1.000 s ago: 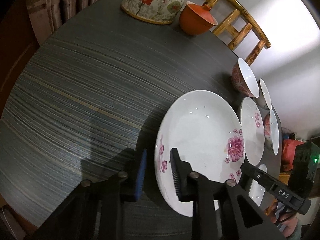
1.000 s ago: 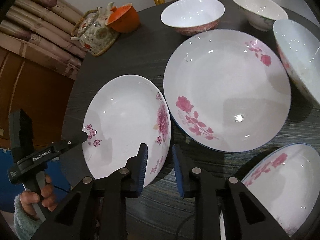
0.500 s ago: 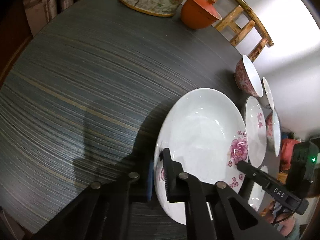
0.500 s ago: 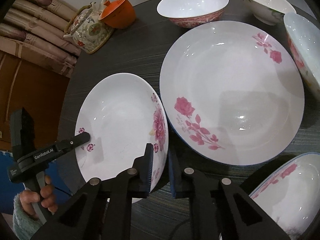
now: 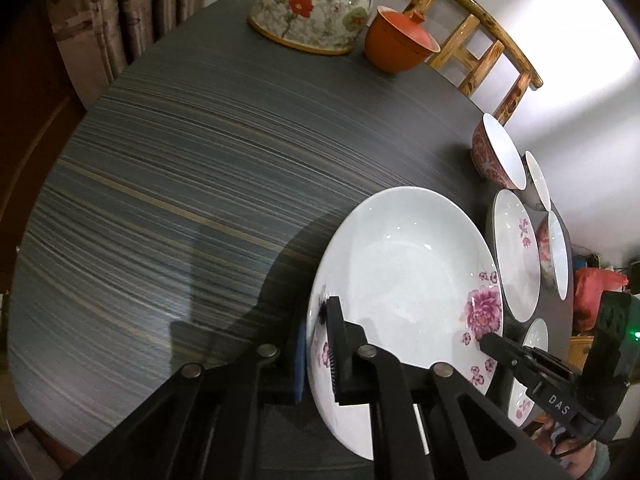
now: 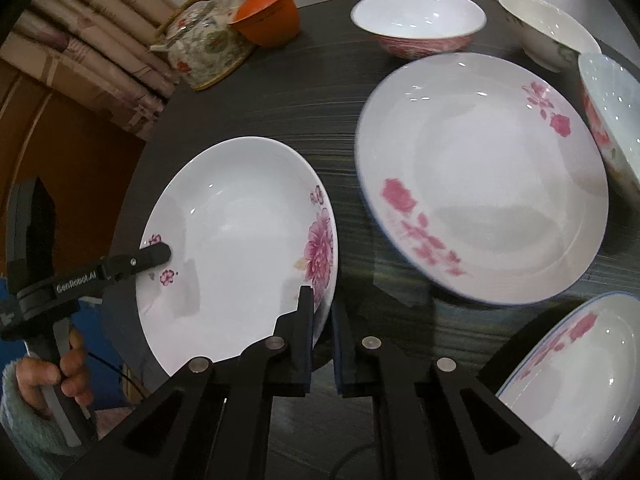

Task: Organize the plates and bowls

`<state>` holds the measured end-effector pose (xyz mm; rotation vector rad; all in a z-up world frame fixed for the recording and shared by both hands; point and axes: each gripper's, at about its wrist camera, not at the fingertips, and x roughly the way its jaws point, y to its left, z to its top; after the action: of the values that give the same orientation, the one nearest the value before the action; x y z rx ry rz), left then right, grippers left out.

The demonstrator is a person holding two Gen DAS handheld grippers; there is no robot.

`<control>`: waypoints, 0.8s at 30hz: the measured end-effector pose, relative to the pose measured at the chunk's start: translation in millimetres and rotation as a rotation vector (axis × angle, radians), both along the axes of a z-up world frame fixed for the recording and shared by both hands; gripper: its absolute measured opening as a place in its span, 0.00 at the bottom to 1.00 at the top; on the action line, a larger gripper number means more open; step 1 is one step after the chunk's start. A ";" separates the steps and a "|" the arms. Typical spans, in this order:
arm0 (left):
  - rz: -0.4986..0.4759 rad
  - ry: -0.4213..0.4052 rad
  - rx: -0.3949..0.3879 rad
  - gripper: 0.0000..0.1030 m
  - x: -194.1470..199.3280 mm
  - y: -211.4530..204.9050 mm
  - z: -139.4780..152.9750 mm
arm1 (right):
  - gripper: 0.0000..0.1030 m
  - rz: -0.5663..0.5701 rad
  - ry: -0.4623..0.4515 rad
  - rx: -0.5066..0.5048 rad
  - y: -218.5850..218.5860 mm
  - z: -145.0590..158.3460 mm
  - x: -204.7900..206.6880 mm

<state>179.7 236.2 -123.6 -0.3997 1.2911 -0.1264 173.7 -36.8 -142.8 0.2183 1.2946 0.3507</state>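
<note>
A white deep plate with purple-pink flowers is tilted up off the dark table. My left gripper is shut on its near rim. My right gripper is shut on the opposite rim of the same plate. A larger plate with pink roses lies flat to the right. Another rose plate sits at the bottom right. A pink-sided bowl, a white bowl and a rose bowl stand behind.
A flowered teapot and an orange lidded cup stand at the far table edge, with a wooden chair behind. The striped tabletop stretches left of the held plate. Curtains hang at the far left.
Both grippers closed from open onto the flowered plate's rims. The plate has tilted up off the table between them.
</note>
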 end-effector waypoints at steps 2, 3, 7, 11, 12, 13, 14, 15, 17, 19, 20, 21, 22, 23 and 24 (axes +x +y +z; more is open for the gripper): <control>-0.001 -0.005 0.014 0.09 -4.1 5.6 2.0 | 0.09 0.002 -0.001 0.001 7.5 2.5 -5.4; -0.005 -0.005 0.019 0.09 -6.0 7.3 2.2 | 0.09 0.005 -0.002 0.003 10.5 2.9 -7.6; 0.004 0.001 0.032 0.09 -13.9 21.2 0.6 | 0.09 0.029 0.006 0.003 26.2 -0.1 -14.0; 0.023 -0.001 0.034 0.09 -17.9 33.0 -0.8 | 0.10 0.041 0.009 0.005 38.6 -2.2 -16.0; 0.026 -0.003 0.034 0.09 -18.4 35.9 -1.3 | 0.10 0.045 0.008 0.004 40.9 -2.1 -16.4; 0.029 -0.006 0.036 0.09 -18.4 37.9 -2.1 | 0.09 0.048 0.006 0.003 44.2 -2.3 -16.1; 0.032 -0.008 0.037 0.09 -18.4 39.0 -3.1 | 0.09 0.048 0.004 0.003 46.8 -2.6 -15.3; 0.035 -0.007 0.039 0.09 -18.0 40.5 -4.3 | 0.10 0.051 0.003 0.002 47.1 -2.9 -16.3; 0.038 -0.006 0.045 0.10 -17.7 42.7 -6.5 | 0.10 0.053 -0.001 0.000 50.4 -3.6 -15.2; 0.036 -0.012 0.050 0.10 -17.4 42.9 -7.8 | 0.10 0.055 0.002 -0.002 53.4 -5.6 -13.4; 0.035 -0.015 0.051 0.10 -17.2 43.0 -7.7 | 0.10 0.052 0.002 0.000 54.9 -6.2 -13.0; 0.035 -0.016 0.052 0.10 -17.0 43.6 -8.1 | 0.10 0.052 0.002 -0.002 56.2 -6.6 -12.1; 0.036 -0.016 0.052 0.10 -16.7 43.9 -8.6 | 0.10 0.055 0.001 -0.004 55.6 -6.3 -14.1; 0.036 -0.016 0.052 0.11 -16.2 44.1 -8.7 | 0.10 0.056 0.002 -0.003 55.5 -6.3 -14.1; 0.036 -0.015 0.055 0.11 -16.0 43.9 -9.4 | 0.10 0.055 0.006 0.001 54.7 -6.4 -14.3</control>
<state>163.8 280.1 -133.0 -0.3745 1.2695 -0.0634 159.3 17.9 -149.2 0.1844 1.3084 0.3977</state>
